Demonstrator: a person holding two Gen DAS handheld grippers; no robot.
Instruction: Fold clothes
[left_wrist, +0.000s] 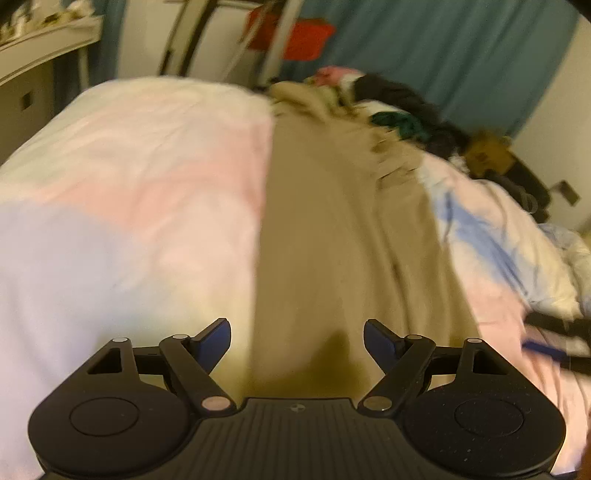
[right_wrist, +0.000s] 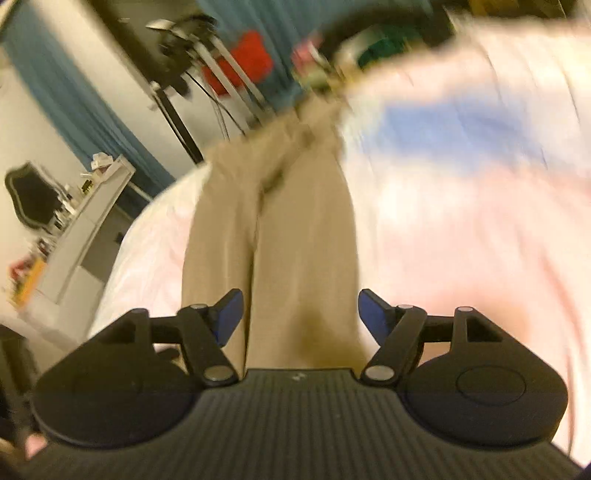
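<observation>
Tan trousers (left_wrist: 332, 229) lie stretched out lengthwise on a bed, their legs running toward me. In the right wrist view the two trouser legs (right_wrist: 295, 229) lie side by side with a seam gap between them. My left gripper (left_wrist: 297, 343) hovers open above the near end of the trousers, nothing between its blue pads. My right gripper (right_wrist: 301, 317) is open too, spread over the near end of the right trouser leg. Both views are motion-blurred.
The bed carries a pastel pink, white and blue duvet (left_wrist: 129, 184). A heap of mixed clothes (left_wrist: 391, 107) sits at the far end. A white shelf unit (right_wrist: 85, 229) stands left of the bed, teal curtains (left_wrist: 461, 51) and a rack with a red item (left_wrist: 306, 37) behind.
</observation>
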